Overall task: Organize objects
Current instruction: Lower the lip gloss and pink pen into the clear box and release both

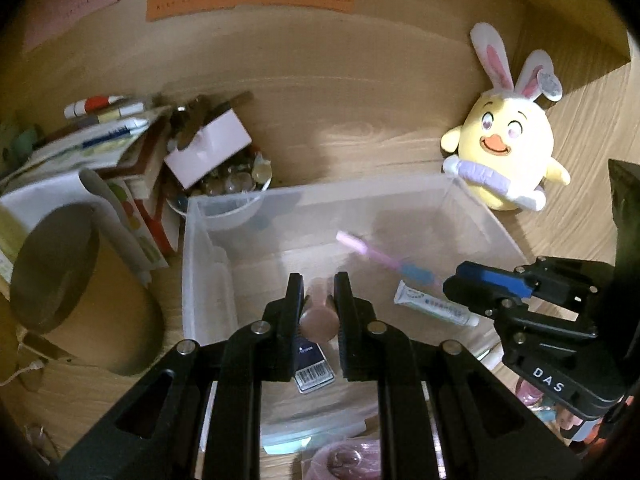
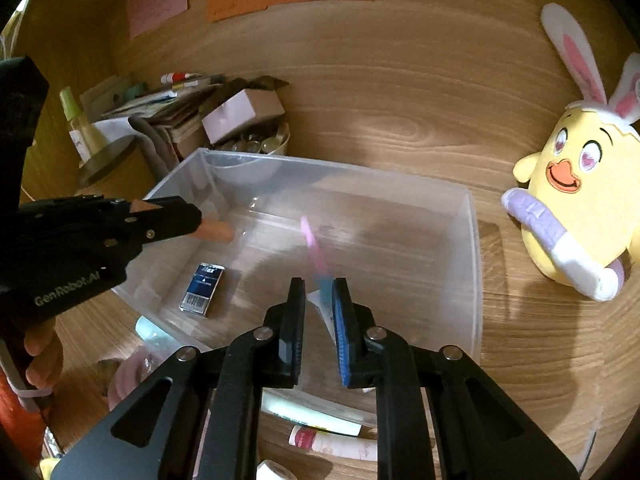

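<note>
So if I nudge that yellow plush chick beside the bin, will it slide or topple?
Probably topple. The plush chick looks egg-shaped and stands upright on a rounded base, with tall bunny ears up top, so a push high up should tip it. It looks soft and light, so it would likely squash under a gripper, and its fabric may drag on the wooden table rather than slide.
</note>
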`<act>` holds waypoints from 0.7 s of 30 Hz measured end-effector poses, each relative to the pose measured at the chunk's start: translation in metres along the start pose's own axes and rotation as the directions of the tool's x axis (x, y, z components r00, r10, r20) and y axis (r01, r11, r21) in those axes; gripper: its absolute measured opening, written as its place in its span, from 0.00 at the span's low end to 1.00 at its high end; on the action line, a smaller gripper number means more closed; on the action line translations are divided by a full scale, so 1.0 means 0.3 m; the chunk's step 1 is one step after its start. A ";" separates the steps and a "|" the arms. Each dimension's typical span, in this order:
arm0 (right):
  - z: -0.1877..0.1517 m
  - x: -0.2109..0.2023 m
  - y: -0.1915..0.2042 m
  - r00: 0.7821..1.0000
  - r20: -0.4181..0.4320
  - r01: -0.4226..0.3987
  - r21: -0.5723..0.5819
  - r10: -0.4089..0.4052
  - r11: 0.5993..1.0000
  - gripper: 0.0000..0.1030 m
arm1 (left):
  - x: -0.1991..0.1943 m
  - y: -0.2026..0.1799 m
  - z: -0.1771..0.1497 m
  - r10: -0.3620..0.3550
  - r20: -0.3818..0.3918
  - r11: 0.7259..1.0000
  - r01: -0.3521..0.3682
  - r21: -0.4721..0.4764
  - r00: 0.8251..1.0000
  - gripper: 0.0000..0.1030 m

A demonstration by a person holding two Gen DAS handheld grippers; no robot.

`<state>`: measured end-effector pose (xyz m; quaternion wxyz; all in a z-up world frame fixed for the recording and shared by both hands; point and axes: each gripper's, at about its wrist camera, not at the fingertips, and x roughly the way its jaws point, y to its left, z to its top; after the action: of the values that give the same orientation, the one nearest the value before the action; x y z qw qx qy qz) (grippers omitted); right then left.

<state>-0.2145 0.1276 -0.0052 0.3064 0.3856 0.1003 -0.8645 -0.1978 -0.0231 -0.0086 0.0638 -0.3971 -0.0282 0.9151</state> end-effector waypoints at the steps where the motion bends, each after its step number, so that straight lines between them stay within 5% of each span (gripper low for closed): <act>1: 0.001 0.003 0.003 1.000 -0.003 0.002 -0.002 -0.002 1.000 0.12 | 0.002 0.001 -0.005 -0.004 -0.005 1.000 0.004 -0.001 1.000 0.14; 7: -0.011 -0.007 0.004 1.000 -0.012 -0.002 -0.010 0.002 1.000 0.12 | 0.016 0.002 -0.026 -0.001 -0.030 1.000 0.002 0.008 1.000 0.18; 14: -0.035 -0.057 -0.015 1.000 -0.006 0.003 -0.006 -0.003 1.000 0.18 | -0.032 0.002 -0.050 0.007 -0.008 1.000 -0.007 0.016 1.000 0.60; 21: -0.092 -0.160 -0.041 0.998 0.044 0.053 -0.003 -0.053 0.999 0.38 | -0.113 0.003 -0.090 0.022 0.006 1.000 -0.022 0.019 1.000 0.81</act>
<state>-0.1806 0.1702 0.0101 0.2863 0.3630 0.1058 -0.8804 -0.1553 -0.0286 -0.0027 0.0573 -0.3940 -0.0151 0.9172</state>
